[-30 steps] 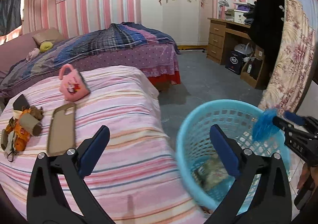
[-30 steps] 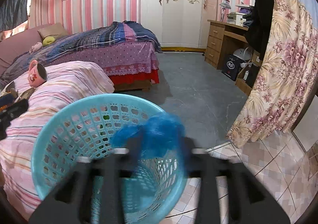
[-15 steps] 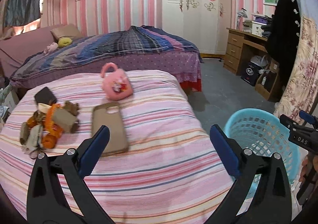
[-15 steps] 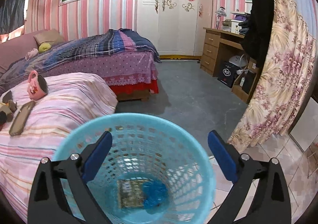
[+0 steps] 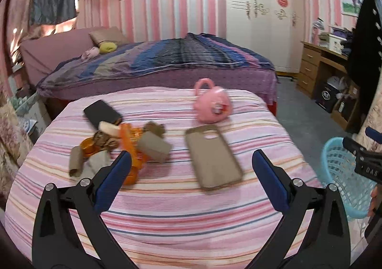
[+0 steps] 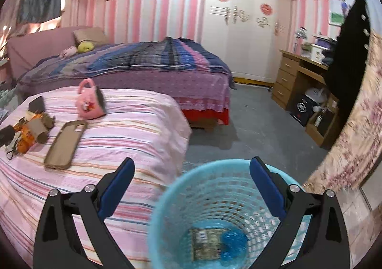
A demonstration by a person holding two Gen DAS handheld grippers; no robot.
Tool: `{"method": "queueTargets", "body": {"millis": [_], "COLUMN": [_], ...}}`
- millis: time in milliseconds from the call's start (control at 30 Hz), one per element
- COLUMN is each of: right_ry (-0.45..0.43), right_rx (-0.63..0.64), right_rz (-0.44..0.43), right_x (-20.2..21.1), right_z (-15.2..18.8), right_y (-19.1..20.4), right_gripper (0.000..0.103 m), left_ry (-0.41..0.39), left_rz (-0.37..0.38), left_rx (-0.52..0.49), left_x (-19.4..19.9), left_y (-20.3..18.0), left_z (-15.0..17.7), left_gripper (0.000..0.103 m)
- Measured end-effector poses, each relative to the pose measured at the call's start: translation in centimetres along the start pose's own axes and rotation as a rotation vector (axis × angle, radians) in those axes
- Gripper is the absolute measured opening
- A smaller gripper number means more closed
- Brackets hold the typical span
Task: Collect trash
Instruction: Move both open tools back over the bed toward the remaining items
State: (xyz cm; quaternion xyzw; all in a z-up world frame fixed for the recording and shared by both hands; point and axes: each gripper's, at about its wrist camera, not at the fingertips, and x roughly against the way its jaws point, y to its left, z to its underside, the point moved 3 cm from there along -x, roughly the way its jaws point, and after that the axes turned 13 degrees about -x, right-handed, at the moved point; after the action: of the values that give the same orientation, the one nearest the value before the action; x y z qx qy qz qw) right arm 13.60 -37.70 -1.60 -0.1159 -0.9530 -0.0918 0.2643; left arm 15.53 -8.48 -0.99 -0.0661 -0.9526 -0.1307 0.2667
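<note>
A pile of trash (image 5: 124, 147) lies on the striped bedspread (image 5: 179, 209): cardboard tubes, orange wrappers, crumpled paper. My left gripper (image 5: 191, 173) hangs open above the bedspread, just short of the pile, nothing between its fingers. The pile also shows at far left as trash (image 6: 28, 130) in the right wrist view. My right gripper (image 6: 192, 178) stands open over the light blue basket (image 6: 167, 216), empty. In the basket's bottom lie a crumpled blue bag (image 6: 232, 242) and a printed packet (image 6: 206, 242). The basket (image 5: 339, 173) and the right gripper's black tip show at the left wrist view's right edge.
On the bedspread also lie a tan phone case (image 5: 212, 154), a pink toy purse (image 5: 212, 104) and a black phone (image 5: 101, 114). A second bed (image 5: 155, 64) stands behind. Grey floor (image 6: 257, 130), a wooden desk (image 6: 298, 78) and a floral curtain (image 6: 353, 145) are to the right.
The right gripper opened and the blue bag fell into the basket. The left gripper swung left from the basket over the bed towards the trash pile. The right view also shifted left.
</note>
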Motion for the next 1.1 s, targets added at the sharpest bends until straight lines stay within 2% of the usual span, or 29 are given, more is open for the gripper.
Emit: {"method": "queueTargets", "body": {"millis": [200,367,500,800,900,1033,1100], "right_ry": [0.01,0.02,0.032,0.044,0.064,0.074,0.053], "right_rx": [0.054,0.082,0.1,0.086,0.051,0.023,0.033], "right_rz": [-0.038,-0.064,-0.07,-0.084,-0.098,-0.127,-0.136], "right_x": [-0.1,-0.6,-1.1,-1.8,-2.3,-2.7,-2.6], "right_z": [0.5,1.0,1.2,0.8,0.5,-0.4,-1.5], "right_y": [4.5,7.6,9.3,11.8,12.5,14.0,15.4], "right_gripper": [0.095,0.095,0.095,0.095,0.095,0.095,0.095], "left_ry": [0.008,0.033,0.03,0.045,0.047,0.021,0.009], "left_rz": [-0.09,-0.106,-0.135,-0.185,-0.189,-0.21,-0.227], "left_rx": [-0.018,0.045,0.052,0.041,0.071,0.096,0.103], "left_x": [-1.0,-2.1,-2.5,-3.4,-3.5,-3.1,-2.9], "left_y": [4.1,8.0,10.7,14.7,16.2,17.6,18.3], "left_z": [1.3,2.6,3.0,4.1,4.5,4.4,4.5], "left_gripper": [0.098,0.098,0.098,0.098,0.098,0.097,0.098]}}
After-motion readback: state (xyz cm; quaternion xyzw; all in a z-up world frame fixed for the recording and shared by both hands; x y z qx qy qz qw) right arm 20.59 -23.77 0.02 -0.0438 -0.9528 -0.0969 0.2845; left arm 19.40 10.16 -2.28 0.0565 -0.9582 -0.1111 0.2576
